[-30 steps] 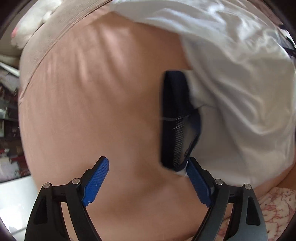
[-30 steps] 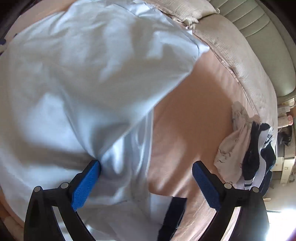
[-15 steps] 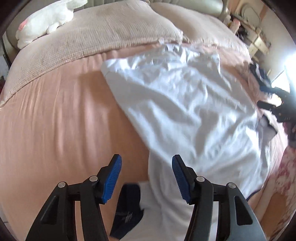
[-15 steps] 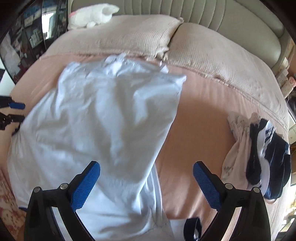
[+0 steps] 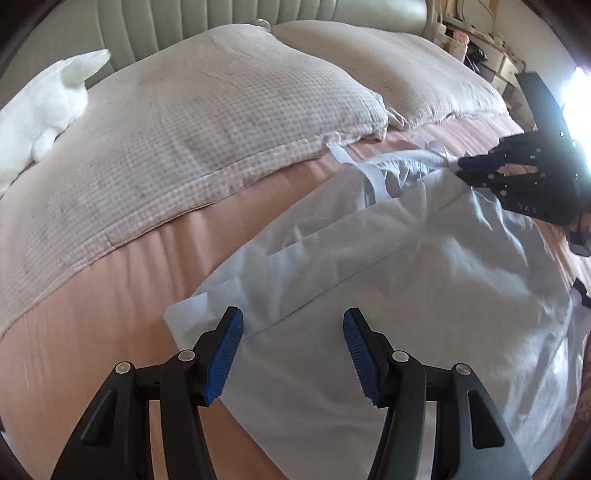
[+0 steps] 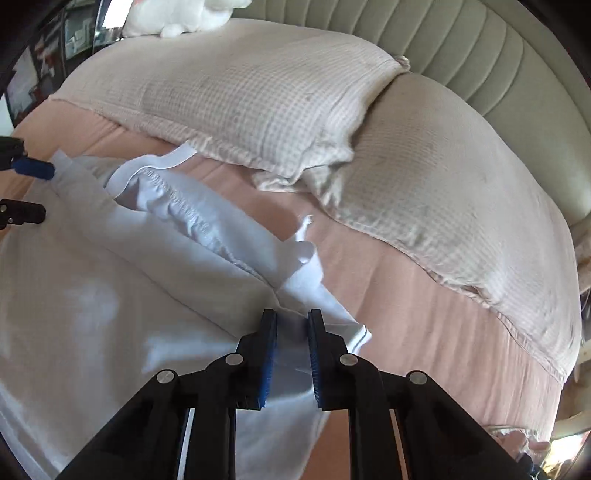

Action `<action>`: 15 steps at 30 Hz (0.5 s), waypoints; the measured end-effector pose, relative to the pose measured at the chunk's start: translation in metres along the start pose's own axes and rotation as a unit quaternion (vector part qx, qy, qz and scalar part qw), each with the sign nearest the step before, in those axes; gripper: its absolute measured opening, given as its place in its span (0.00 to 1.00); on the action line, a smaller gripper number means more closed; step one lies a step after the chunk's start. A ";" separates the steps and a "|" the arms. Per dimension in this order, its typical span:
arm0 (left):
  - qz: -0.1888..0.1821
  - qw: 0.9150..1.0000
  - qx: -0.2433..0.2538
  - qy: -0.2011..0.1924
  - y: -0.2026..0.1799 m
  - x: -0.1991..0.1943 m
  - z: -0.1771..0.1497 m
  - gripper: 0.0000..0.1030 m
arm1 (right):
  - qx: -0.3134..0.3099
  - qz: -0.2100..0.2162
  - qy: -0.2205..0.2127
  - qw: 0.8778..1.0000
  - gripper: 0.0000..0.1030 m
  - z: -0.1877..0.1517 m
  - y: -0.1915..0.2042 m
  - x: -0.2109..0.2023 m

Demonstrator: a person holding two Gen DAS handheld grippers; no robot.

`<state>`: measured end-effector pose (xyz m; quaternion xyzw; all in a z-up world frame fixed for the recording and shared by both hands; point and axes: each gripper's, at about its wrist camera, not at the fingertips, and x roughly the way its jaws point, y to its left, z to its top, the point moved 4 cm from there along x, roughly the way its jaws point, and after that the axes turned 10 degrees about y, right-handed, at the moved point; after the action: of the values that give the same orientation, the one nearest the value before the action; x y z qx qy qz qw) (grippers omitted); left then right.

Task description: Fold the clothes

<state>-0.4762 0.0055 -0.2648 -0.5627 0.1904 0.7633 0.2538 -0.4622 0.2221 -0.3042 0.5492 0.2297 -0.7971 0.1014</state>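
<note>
Two pillows head the bed, and everything else lies below them on the pink sheet (image 5: 110, 302). At the far left a white plush toy (image 5: 40, 107) rests against the padded headboard (image 5: 207, 22), touching the upper edge of the left pillow (image 5: 207, 122). That pillow's lower hem overhangs the sheet and lies just beside the white garment (image 5: 406, 280), whose top strip reaches almost under the pillow's corner. The right pillow (image 6: 454, 192) lies alongside, its hem rumpled where the two pillows meet.

The garment is spread flat across the middle of the bed, with a long crease running diagonally over it and its upper edge bunched and wrinkled.

The left gripper (image 5: 293, 354) hangs over the garment's near left corner with its blue pads (image 5: 223, 356) held apart; cloth lies beneath the gap, but neither pad presses on it. The pillow's hem stands near that corner.

Farther right, the right gripper (image 6: 291, 350) is at the garment's upper right corner, its jaws closing with a fold of white cloth between the pads; a narrow gap still shows there, so whether they pinch it yet cannot be told.

At the far right edge of the left wrist view, cluttered furniture (image 5: 491, 55) stands beyond the bed.
</note>
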 end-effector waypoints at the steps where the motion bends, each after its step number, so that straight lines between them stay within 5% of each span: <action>1: -0.003 1.000 0.003 -0.003 0.000 -0.005 -0.001 0.53 | 0.005 0.005 -0.008 1.000 0.18 0.001 -0.001 -0.002; 2: -0.003 1.000 0.008 -0.004 -0.001 -0.007 -0.001 0.53 | 0.014 0.019 -0.013 1.000 0.21 0.002 -0.005 -0.004; 4: 0.014 1.000 0.027 0.001 -0.006 0.000 0.000 0.53 | 0.020 0.029 -0.008 0.999 0.62 0.002 -0.011 -0.002; 5: 0.020 0.999 0.033 0.003 -0.009 0.005 0.001 0.45 | 0.019 0.032 -0.008 0.999 0.65 0.002 -0.011 -0.002; 6: 0.016 0.999 0.032 -0.006 -0.013 0.005 0.001 0.37 | 0.015 0.036 -0.010 0.999 0.60 0.001 -0.009 -0.003; 7: 0.015 0.999 0.028 -0.014 -0.016 0.004 0.002 0.16 | 0.011 0.040 -0.012 0.999 0.41 0.000 -0.008 -0.004; 10: 0.025 0.999 0.007 -0.027 -0.020 -0.003 0.002 0.07 | -0.001 0.051 -0.019 0.998 0.06 -0.003 -0.003 -0.007; 15: 0.004 0.998 -0.014 -0.056 -0.013 -0.026 0.004 0.07 | 0.003 0.068 -0.029 0.997 0.04 -0.003 -0.007 -0.021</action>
<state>-0.4651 0.0134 -0.2391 -0.5223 0.1671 0.7970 0.2532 -0.4545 0.2281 -0.2839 0.5402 0.1865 -0.8048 0.1604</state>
